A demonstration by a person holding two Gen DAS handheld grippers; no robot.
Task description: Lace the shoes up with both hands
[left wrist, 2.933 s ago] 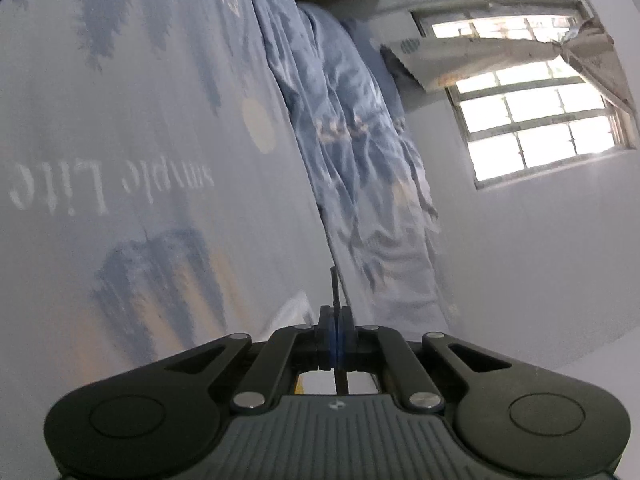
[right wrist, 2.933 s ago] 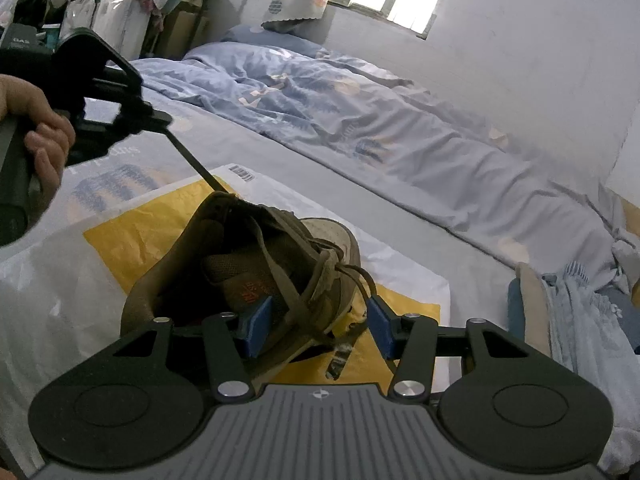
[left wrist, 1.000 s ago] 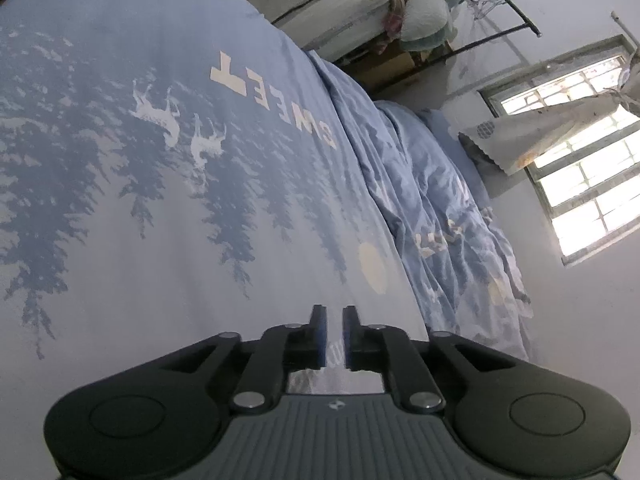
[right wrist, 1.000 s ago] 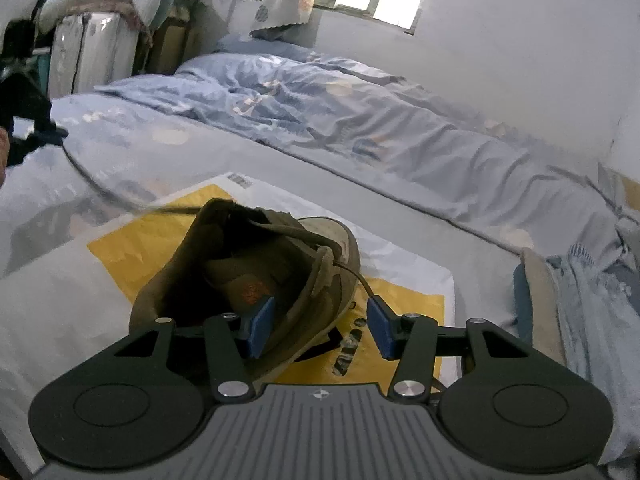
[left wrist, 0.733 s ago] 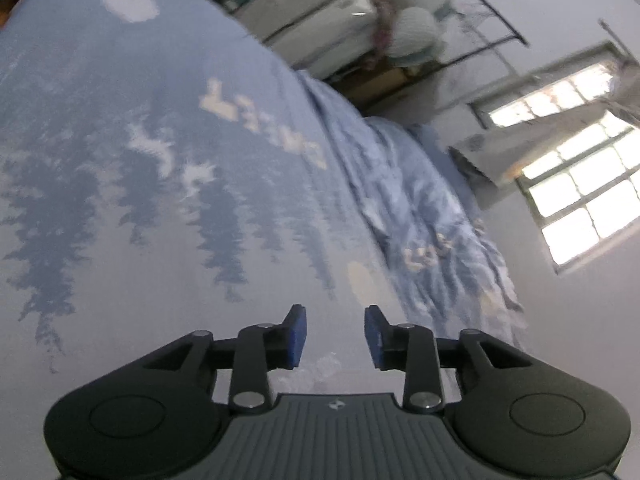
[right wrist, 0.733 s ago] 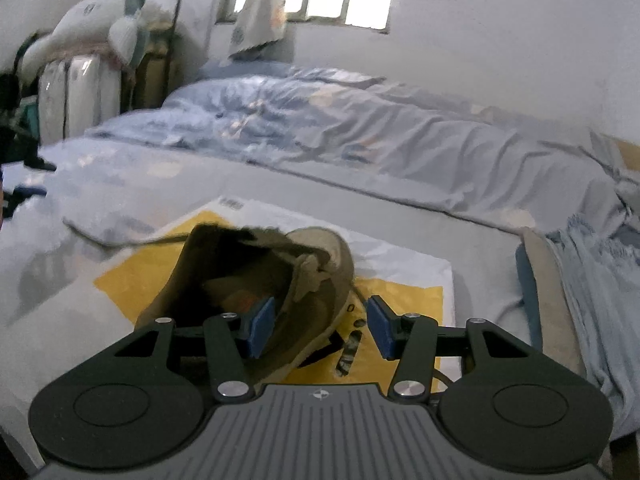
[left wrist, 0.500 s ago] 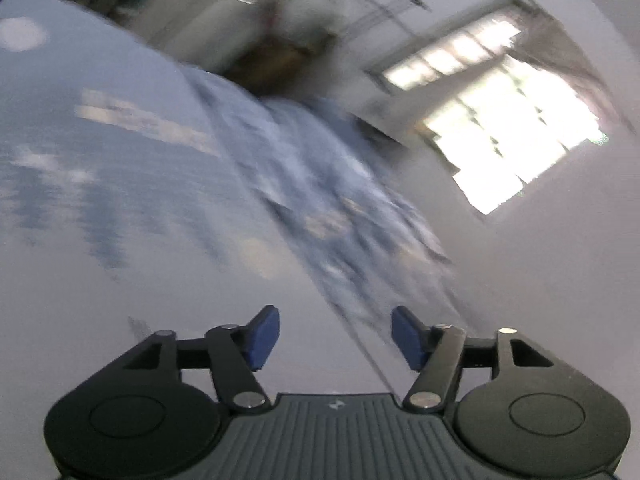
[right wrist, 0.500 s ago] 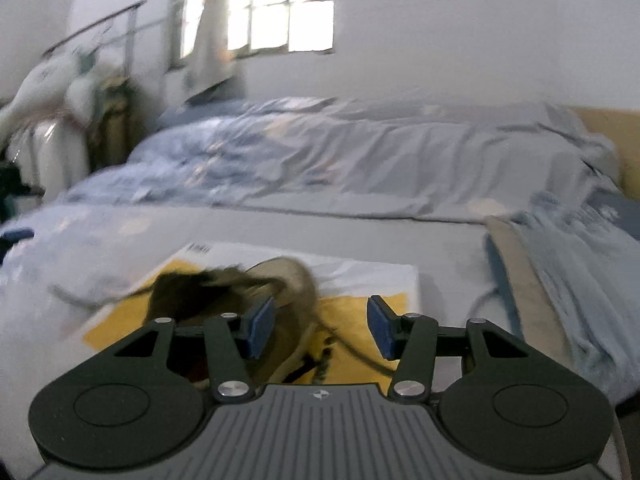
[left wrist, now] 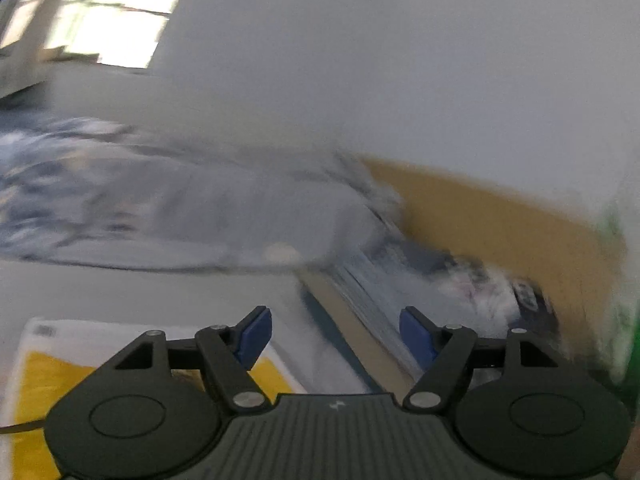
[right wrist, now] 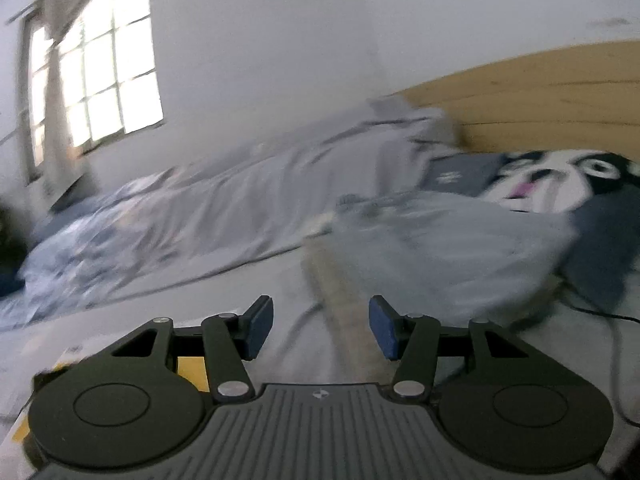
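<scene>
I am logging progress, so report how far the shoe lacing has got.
Done: cannot be judged, since the shoe is in neither view; only the yellow and white plastic bag shows. In hand: nothing. The left gripper has just been opening its jaws with nothing between them, and the right gripper is open and empty, facing the pale blue bedding. Left: cannot tell; the shoe's laces need checking.

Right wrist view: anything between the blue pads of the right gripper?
Nothing is held: the right gripper stands open. Through the gap only grey bed sheet and a blurred beige cloth strip show, behind the pads.
</scene>
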